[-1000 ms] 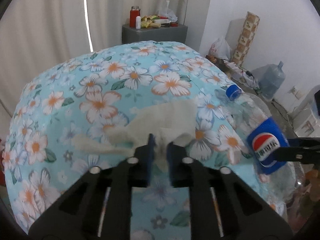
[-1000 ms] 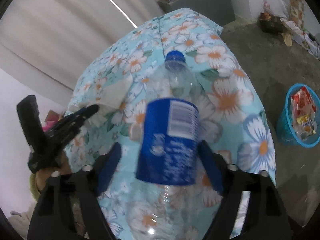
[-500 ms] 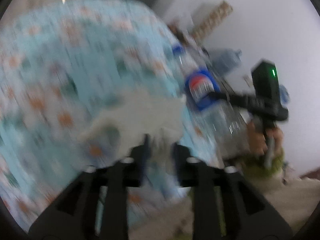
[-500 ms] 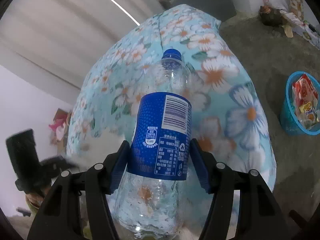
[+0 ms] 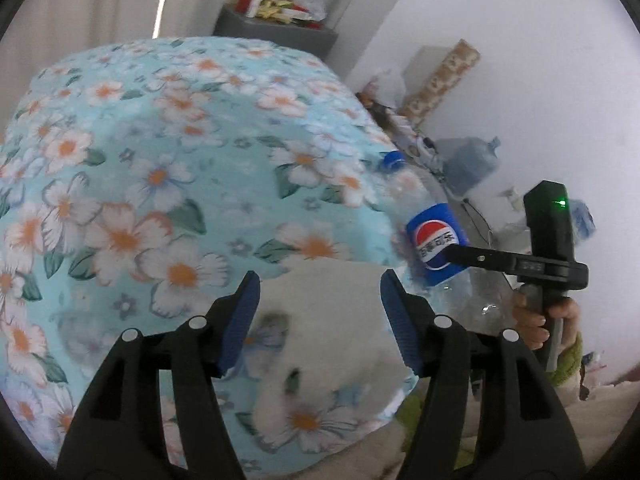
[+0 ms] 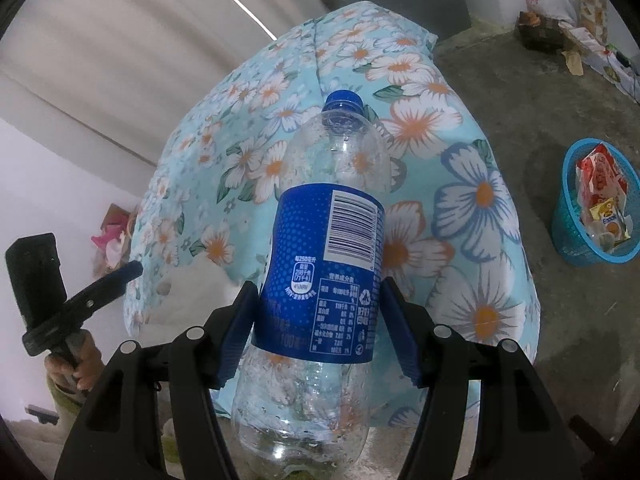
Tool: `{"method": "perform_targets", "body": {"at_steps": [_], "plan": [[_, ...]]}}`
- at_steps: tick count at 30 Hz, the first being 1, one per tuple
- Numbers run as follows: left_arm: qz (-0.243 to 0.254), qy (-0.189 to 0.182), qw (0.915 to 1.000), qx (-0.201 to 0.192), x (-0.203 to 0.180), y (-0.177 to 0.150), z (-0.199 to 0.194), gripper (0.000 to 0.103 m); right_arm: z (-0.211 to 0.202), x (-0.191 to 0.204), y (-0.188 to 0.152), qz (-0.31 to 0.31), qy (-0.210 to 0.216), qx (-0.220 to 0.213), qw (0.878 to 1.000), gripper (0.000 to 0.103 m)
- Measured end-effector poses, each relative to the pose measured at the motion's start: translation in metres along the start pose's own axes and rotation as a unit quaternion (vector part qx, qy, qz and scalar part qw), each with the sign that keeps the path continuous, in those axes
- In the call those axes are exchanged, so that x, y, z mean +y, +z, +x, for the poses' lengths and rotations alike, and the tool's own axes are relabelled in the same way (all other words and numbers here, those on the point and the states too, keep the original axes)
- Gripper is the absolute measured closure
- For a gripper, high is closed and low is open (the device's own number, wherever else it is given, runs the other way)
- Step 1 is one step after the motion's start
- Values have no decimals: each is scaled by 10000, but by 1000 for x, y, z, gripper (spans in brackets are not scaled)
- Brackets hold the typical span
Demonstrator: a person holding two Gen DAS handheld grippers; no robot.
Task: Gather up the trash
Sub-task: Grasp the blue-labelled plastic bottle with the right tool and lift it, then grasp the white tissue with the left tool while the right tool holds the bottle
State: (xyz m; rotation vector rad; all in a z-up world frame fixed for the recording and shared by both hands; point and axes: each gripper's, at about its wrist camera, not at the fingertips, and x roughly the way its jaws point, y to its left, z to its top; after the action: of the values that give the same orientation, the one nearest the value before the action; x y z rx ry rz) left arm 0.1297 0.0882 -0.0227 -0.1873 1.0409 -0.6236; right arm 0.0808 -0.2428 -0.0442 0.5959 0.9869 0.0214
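Here, left claw [image 5: 320, 312] just opened over tissue [image 5: 332, 320], right claw [image 6: 318, 320] clamping bottle [image 6: 324, 264] near bed edge [image 6: 516, 280]

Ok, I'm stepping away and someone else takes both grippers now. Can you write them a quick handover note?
Left gripper: fingers have just been opening; the white tissue lies loose between them at the near edge of the floral cloth, not pinched.
Right gripper: closed on the empty plastic bottle at its blue label, cap pointing away.
Blue basket sits on the floor to the right, already holding wrappers.
Done: bottle picked up.
Left: bottle into the basket, probably; tissue needs regrasping and binning.
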Motion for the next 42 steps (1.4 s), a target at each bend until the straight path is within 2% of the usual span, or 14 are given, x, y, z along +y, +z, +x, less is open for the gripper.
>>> {"method": "perform_targets", "body": {"at_steps": [4,8,13,17,20,22,27,32,34,42], "plan": [[-296,-337,9988,213,11,-14,5,45,0,0,0,17,6,0,10000,42],[-675,-404,9958,463,20,-29,24,45,1,-2,0,78,38,-16,10000,42],[-861,-483,9941,439,26,-33,37,46,0,-2,0,79,41,-12,10000,42],[-673,-234,9965,432,21,-31,47,49,2,-1,-1,85,39,6,10000,41],[-384,106,9986,359,11,-30,52,58,3,0,0,74,27,29,10000,40],[-163,327,9988,312,5,-31,55,71,5,0,1,98,35,65,9999,40],[463,878,9948,236,-12,-34,61,83,10,0,2,192,21,136,9997,39],[1000,1337,9858,192,-27,-38,66,88,14,0,3,267,-73,90,9996,38],[1120,1429,9832,185,-31,-38,67,91,14,1,2,271,-128,54,9995,42],[1352,1634,9771,153,-39,-39,71,93,13,4,5,179,-265,73,9995,42]]}}
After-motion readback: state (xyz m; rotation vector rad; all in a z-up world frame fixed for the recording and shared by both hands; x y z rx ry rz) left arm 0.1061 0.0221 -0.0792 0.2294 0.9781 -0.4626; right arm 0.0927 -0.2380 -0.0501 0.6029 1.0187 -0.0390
